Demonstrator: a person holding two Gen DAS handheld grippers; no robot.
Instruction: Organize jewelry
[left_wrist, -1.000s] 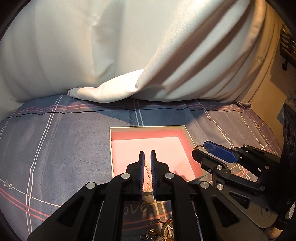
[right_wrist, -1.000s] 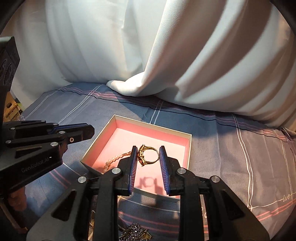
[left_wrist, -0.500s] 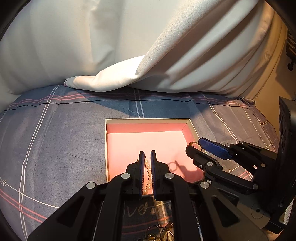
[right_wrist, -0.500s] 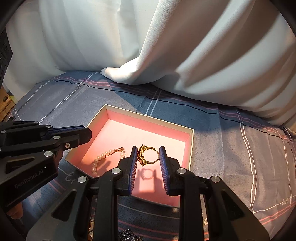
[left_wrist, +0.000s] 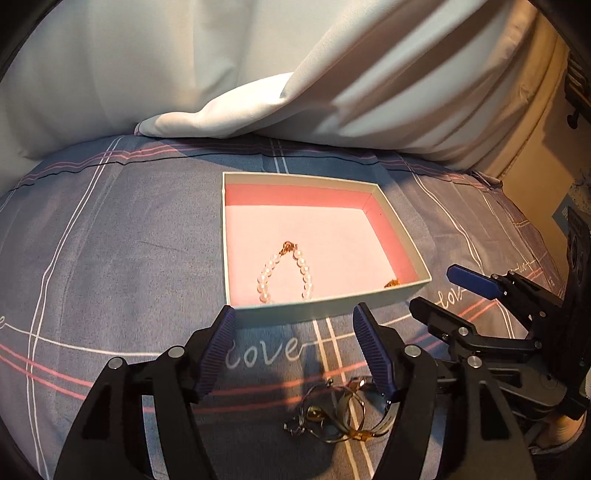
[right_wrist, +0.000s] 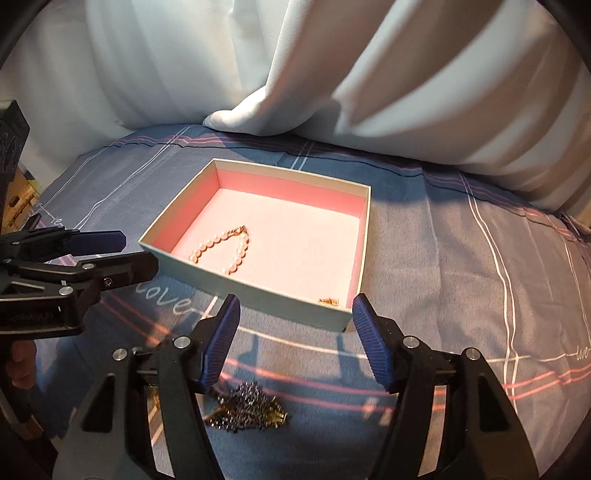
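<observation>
Both grippers released, jewelry in box.
Left gripper (left_wrist: 295, 332) and right gripper (right_wrist: 295, 325) jaws just opened, nothing between them. Pearl bracelet (left_wrist: 286, 271) lies on the pink floor of the box (left_wrist: 325, 306); gold ring (right_wrist: 328, 301) sits at its near right corner. More loose jewelry (left_wrist: 332, 417) on the bedsheet (left_wrist: 110, 258) under the grippers.

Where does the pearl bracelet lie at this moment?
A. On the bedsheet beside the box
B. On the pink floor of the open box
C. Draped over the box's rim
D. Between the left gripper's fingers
B: the pearl bracelet lies looped on the floor of the box, clear of both open grippers.
</observation>
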